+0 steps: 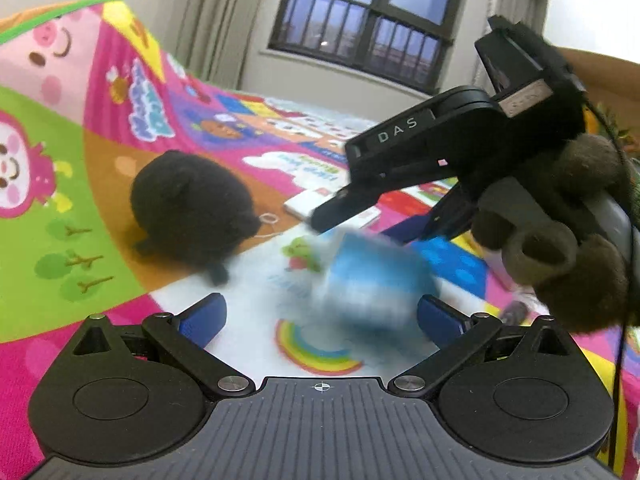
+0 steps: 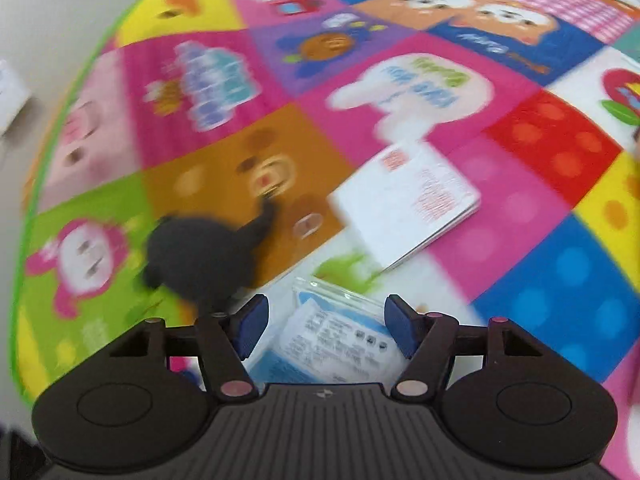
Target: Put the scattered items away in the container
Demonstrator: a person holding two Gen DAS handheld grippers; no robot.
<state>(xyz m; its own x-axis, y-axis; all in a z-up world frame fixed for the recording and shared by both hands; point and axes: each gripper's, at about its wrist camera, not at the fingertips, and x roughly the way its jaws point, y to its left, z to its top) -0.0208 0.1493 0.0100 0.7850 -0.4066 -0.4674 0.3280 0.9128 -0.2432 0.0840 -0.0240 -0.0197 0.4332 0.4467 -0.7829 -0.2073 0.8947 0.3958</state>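
Bright cartoon mat (image 1: 120, 184) covers the floor below a dark window (image 1: 360, 20). Left gripper (image 1: 320, 320) gapes. Right gripper (image 2: 324, 328) straddles a blue-white packet (image 2: 332, 344), seemingly unclamped. Black plush (image 2: 200, 252) and booklet (image 2: 408, 204) lie nearby.

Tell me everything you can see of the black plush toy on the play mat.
The black plush toy is a rounded, fuzzy lump, seemingly soft fabric, with small stubby bits sticking out at its edges. No face or markings can be made out; the right wrist view is blurred. A thin pale string loop lies at its side. It rests on the colourful play mat, over the brown and green squares, apart from the white booklet. No gripper touches it.
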